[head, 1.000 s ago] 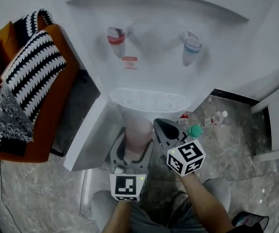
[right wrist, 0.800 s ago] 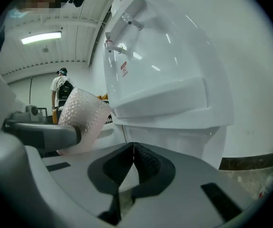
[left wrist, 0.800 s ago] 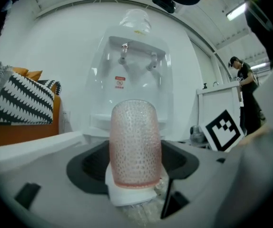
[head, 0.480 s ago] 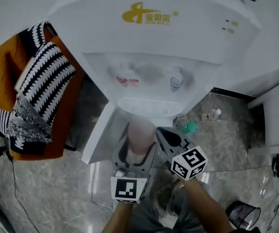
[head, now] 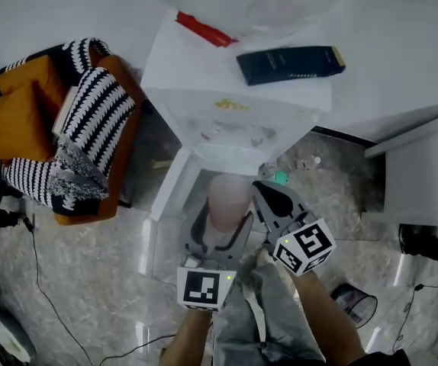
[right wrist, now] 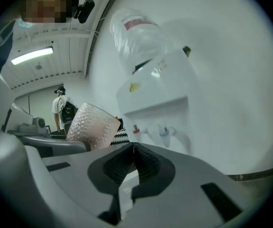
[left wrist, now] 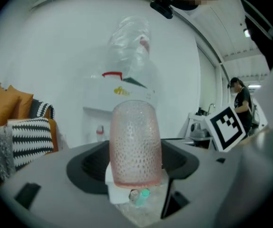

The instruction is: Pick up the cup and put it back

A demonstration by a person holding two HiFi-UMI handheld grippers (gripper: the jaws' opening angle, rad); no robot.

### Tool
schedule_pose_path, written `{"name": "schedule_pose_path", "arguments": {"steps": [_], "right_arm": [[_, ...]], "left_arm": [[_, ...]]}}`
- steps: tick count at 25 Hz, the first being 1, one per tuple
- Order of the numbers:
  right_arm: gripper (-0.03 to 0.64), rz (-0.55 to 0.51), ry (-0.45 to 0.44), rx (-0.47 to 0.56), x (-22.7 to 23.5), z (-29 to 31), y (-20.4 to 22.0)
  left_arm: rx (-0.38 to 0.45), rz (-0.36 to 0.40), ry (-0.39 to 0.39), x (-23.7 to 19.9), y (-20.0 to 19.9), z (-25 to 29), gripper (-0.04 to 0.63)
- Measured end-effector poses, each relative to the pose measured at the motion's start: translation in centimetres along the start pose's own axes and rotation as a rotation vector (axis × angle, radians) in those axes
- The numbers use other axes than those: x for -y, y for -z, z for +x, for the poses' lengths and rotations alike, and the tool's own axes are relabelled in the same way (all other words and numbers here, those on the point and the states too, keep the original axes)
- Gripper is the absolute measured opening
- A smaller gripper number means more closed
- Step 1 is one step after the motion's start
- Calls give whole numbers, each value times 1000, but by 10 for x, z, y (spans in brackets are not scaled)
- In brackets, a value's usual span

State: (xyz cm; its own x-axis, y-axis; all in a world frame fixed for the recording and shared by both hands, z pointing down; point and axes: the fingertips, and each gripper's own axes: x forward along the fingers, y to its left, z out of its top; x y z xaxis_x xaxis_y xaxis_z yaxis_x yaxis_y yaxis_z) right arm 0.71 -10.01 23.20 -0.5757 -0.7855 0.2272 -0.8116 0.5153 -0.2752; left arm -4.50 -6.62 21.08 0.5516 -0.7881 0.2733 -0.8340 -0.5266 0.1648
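A pink dimpled cup [head: 229, 197] stands upright between the jaws of my left gripper [head: 220, 229], which is shut on its lower part. In the left gripper view the cup [left wrist: 135, 141] fills the middle, with the left gripper [left wrist: 135, 161] clamped round its base. My right gripper [head: 268, 198] is just right of the cup, shut, with nothing between its jaws. In the right gripper view its pads [right wrist: 144, 161] meet, and the right gripper [right wrist: 133, 158] points at the white water dispenser [right wrist: 158, 99], with the cup [right wrist: 92, 125] at the left.
The white water dispenser [head: 234, 105] stands ahead, with a dark blue box [head: 290, 63] and a red strip [head: 204, 29] on top. An orange sofa with striped cushions [head: 74, 128] is at the left. A green bottle [head: 280, 177] lies on the floor. A person [left wrist: 241, 99] stands far right.
The head view has drawn up and back from the dispenser, so its top now shows. Both grippers and the held cup sit farther from the drip tray; the grip is unchanged.
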Motion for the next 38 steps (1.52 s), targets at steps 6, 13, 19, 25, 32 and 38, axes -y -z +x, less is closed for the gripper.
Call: {"name": "schedule_pose_path", "arguments": {"steps": [6, 13, 19, 25, 32, 38], "right_arm": [[9, -34, 9, 49, -51, -47, -132], [11, -89, -46, 150, -84, -98, -260], [11, -160, -138, 223, -99, -131, -330], [11, -223, -183, 256, -111, -155, -361], [11, -253, -242, 259, -124, -157, -361], [11, -240, -252, 265, -123, -153, -364]], "left_arm": [[16, -7, 7, 32, -131, -55, 337], [112, 27, -23, 72, -255, -108, 337], [222, 63, -55, 104, -316, -144, 337], [301, 76, -87, 118, -345, -160, 337], [345, 151, -123, 118, -351, -161, 337], [325, 152, -138, 114, -349, -163, 337]]}}
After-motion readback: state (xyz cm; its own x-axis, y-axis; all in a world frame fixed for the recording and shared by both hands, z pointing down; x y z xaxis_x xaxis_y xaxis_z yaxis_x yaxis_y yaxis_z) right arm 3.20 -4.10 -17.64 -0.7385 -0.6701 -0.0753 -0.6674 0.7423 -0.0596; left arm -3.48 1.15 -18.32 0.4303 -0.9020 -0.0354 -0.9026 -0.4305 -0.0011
